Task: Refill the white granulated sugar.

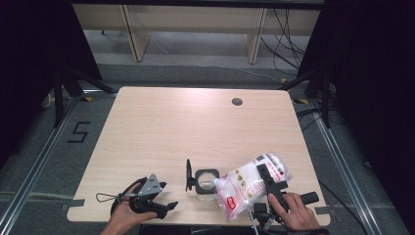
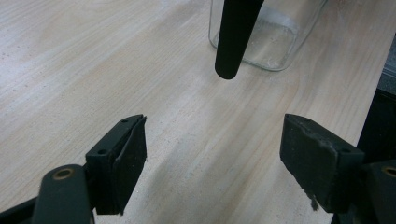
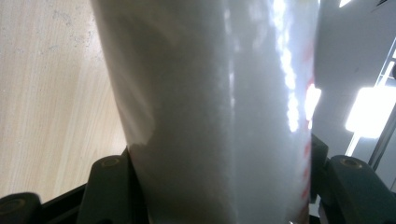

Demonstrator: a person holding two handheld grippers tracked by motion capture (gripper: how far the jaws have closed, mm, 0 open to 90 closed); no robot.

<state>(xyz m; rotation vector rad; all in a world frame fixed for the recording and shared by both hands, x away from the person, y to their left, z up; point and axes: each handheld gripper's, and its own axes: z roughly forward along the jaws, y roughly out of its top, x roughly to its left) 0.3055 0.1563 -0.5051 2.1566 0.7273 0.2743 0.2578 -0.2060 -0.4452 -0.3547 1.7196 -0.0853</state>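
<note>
A pale wooden surface (image 1: 195, 127) is standing on a grey floor between dark curtains. Near its front edge, the right gripper (image 1: 266, 178) is clamping a clear bag of white grains (image 1: 247, 186), tilting its lower end over an open glass jar (image 1: 206, 182) just left of it. The left gripper (image 1: 164, 208) is resting at the near left, jaws apart and holding nothing.

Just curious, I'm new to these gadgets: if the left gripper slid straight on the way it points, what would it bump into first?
Probably the open lid, the black bar hanging ahead of the left gripper, with the glass jar just behind it. Depth is hard to judge, and its jaws are open with nothing between them.
</note>
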